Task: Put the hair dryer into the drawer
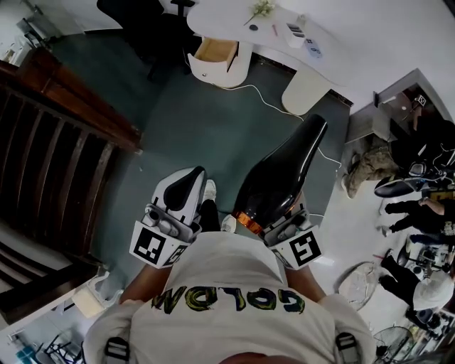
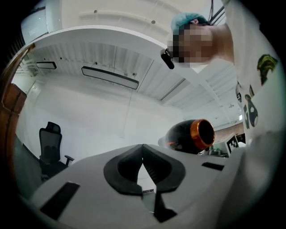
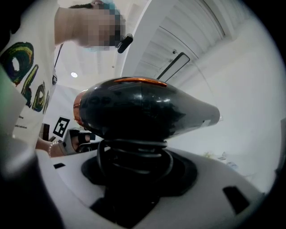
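Note:
In the head view a black hair dryer (image 1: 283, 170) with an orange rear ring points away from my chest toward the far desk. My right gripper (image 1: 284, 224) is shut on its handle, and the cord is coiled round that handle (image 3: 134, 156) between the jaws. The dryer's body (image 3: 143, 109) fills the right gripper view. My left gripper (image 1: 188, 186) is held beside it at the left, shut and holding nothing, its pads meeting at the tips (image 2: 143, 154). The dryer (image 2: 192, 134) shows to its right in the left gripper view. The open wooden drawer (image 1: 215, 50) sits far ahead under the white desk (image 1: 341, 35).
A white cable (image 1: 263, 99) trails over the green floor between me and the desk. A dark wooden railing (image 1: 64, 135) runs along the left. A black office chair (image 1: 142, 21) stands left of the drawer. Clutter and a person (image 1: 419, 206) fill the right side.

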### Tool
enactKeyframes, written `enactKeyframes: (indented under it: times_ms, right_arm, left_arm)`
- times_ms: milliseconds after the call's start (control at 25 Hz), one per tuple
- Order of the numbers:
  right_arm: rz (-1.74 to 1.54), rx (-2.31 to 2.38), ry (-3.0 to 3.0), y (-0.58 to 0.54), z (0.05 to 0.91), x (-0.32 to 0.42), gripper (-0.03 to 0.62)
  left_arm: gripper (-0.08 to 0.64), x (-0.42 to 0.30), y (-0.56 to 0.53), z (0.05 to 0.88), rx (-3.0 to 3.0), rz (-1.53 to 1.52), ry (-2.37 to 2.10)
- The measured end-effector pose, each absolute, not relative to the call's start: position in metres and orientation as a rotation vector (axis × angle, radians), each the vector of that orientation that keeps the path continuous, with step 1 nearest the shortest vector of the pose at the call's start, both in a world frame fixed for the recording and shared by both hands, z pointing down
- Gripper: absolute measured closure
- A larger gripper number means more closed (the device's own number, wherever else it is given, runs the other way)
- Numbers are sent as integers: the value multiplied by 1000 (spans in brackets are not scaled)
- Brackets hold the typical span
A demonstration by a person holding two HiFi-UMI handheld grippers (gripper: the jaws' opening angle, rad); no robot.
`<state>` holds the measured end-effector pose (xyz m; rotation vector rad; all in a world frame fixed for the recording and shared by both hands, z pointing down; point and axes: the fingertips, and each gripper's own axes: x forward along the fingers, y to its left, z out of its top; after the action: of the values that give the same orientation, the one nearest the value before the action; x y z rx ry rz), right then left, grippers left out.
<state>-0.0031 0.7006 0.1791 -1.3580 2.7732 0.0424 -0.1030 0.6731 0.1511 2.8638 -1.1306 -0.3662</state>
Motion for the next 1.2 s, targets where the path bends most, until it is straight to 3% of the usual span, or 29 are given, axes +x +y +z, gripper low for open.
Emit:
enactKeyframes:
  times_ms: [840, 1200]
  right_arm:
    - [12, -1362, 2780, 472, 171, -89, 328]
    - [-15, -1368, 2791, 416, 181, -85, 328]
  left_arm:
    - [549, -200, 450, 152, 2847, -355, -1130]
    - [549, -199, 396, 156, 2829, -347, -1139]
